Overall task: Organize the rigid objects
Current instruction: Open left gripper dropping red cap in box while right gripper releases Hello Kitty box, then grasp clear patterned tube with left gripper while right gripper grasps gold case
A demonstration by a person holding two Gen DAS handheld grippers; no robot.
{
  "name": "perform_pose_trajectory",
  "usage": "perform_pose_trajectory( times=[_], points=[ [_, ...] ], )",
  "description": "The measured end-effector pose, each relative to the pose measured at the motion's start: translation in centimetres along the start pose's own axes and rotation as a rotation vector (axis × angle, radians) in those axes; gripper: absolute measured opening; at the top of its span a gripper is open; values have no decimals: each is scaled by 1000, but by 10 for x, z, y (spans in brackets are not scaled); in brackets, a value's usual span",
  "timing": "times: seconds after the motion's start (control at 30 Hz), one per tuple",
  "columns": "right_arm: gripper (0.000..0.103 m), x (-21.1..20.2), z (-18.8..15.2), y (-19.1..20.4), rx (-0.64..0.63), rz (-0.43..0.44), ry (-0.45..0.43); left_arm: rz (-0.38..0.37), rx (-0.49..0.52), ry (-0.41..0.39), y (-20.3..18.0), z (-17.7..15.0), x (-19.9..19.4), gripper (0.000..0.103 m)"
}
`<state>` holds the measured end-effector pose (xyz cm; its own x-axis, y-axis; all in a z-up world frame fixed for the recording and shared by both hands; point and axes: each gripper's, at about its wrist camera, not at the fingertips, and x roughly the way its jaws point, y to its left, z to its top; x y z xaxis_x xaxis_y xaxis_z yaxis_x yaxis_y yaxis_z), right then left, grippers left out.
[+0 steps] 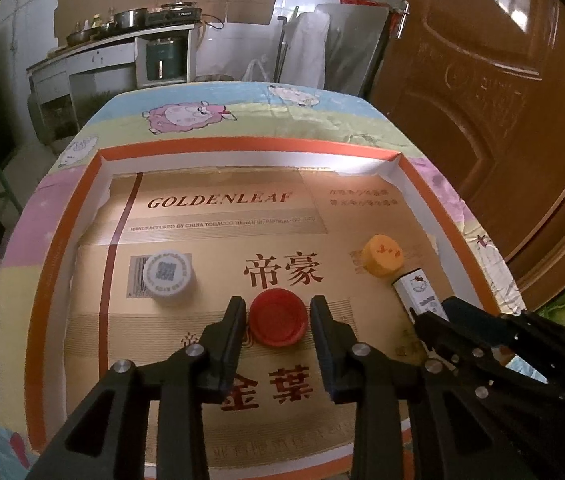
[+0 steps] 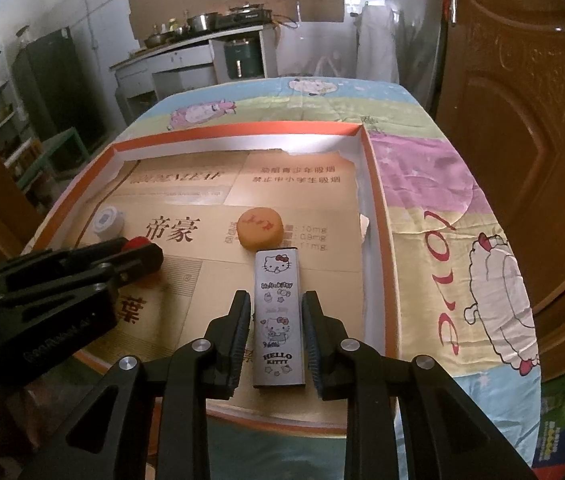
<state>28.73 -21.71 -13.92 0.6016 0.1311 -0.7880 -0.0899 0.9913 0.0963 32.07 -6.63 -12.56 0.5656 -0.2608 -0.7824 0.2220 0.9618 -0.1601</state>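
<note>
A red cap [image 1: 278,317] lies in the orange-rimmed cardboard tray [image 1: 242,145]. My left gripper [image 1: 277,310] is open with a finger on each side of the cap, small gaps showing. A white cap [image 1: 168,276] lies to its left and a yellow cap [image 1: 383,255] to its right. In the right wrist view a silver Hello Kitty box [image 2: 278,316] lies flat between the fingers of my open right gripper [image 2: 276,312], just behind the yellow cap [image 2: 260,227]. The left gripper [image 2: 138,256] shows there around the red cap [image 2: 137,242].
The tray rim [image 2: 378,200] sits on a table covered with a sheep-print cloth [image 2: 442,208]. A brown wooden door [image 1: 482,100] stands close on the right. A kitchen counter with pots [image 1: 122,28] is far behind.
</note>
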Motion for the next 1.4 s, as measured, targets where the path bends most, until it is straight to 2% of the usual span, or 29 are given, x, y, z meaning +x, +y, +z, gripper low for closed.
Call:
perform_pose_trajectory(
  times=[0.37, 0.9, 1.4],
  points=[
    [29, -31, -6, 6, 13, 17, -40, 9, -25, -63, 1, -6, -42, 34],
    [29, -82, -46, 31, 0, 26, -57, 40, -55, -116, 13, -57, -106, 34],
    [29, -95, -79, 53, -24, 34, -29, -1, -29, -96, 17, -98, -112, 34]
  ],
)
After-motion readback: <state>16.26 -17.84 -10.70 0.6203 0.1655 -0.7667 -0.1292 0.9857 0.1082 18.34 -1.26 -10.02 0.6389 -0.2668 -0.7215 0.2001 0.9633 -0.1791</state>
